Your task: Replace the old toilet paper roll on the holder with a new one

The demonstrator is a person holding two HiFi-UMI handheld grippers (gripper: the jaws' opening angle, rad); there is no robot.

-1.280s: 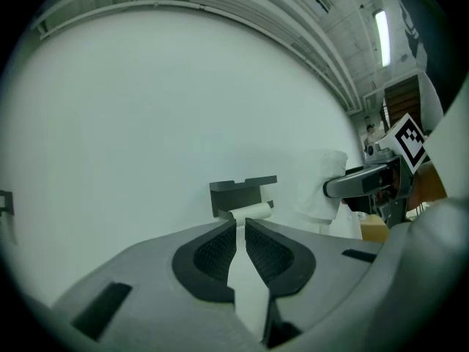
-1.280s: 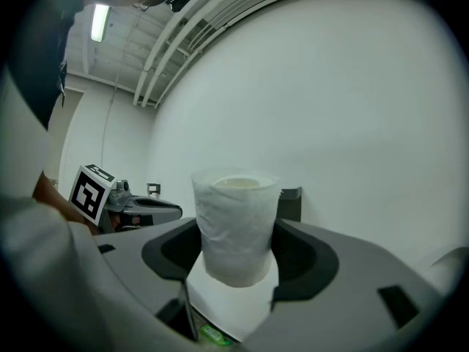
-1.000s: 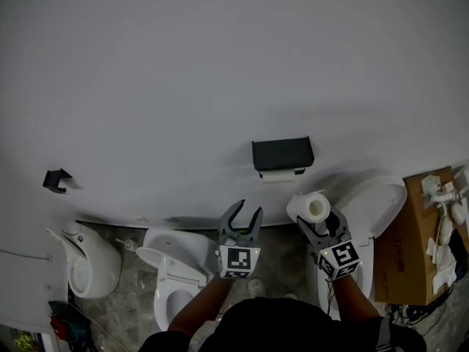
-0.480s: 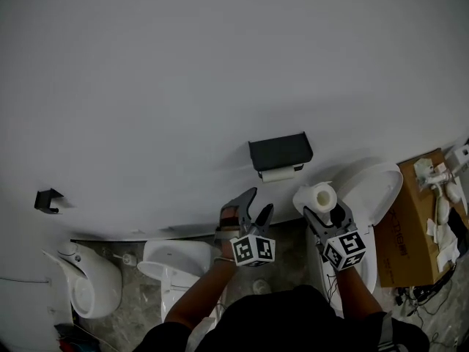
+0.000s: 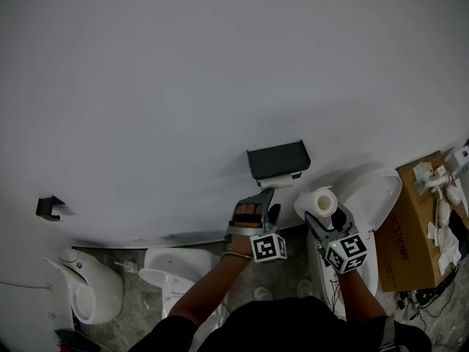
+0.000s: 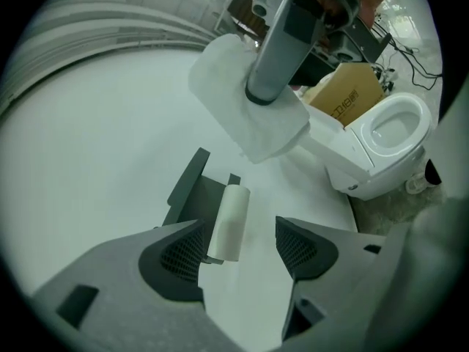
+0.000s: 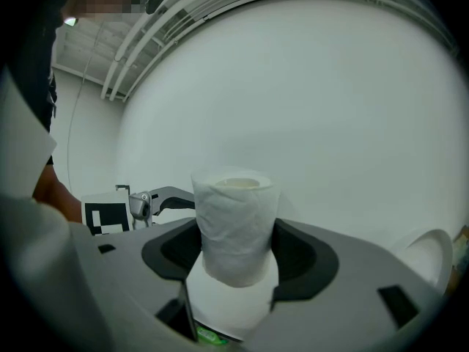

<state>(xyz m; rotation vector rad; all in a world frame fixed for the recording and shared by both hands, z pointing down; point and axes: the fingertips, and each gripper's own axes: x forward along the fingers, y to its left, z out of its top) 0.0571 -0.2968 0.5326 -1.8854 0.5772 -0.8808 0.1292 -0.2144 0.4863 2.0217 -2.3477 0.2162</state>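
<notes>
The left hand-held gripper (image 5: 270, 201) is held up close to the white wall (image 5: 220, 64), its tips just below the black holder (image 5: 277, 158) that is fixed there, with the old roll (image 5: 281, 178) hanging under the holder's flat top. In the left gripper view this hand-held gripper (image 6: 242, 242) has just been opening its jaws and they stand spread wide with nothing pinched; the thin old roll (image 6: 229, 222) shows in the gap beyond the mesh pads (image 6: 185, 254), nearer the pad at the picture's left, and sits on the holder (image 6: 189, 189) with no pad pressing on it. The right hand-held gripper (image 5: 323, 213) is beside the left one, to the right of the holder, and pinches the new roll (image 5: 316, 202), whose open core faces the head camera. In the right gripper view the new roll (image 7: 236, 222) stands upright between the two jaws of the hand-held gripper (image 7: 236, 254), both pads against its soft sides, and the left gripper's marker cube (image 7: 106, 217) shows at the left. That new roll (image 6: 249, 97) also fills the upper middle of the left gripper view. Below and to the right of the right hand stands a white toilet (image 5: 381, 191) with its lid raised, and beside it a cardboard box (image 5: 412, 233)
</notes>
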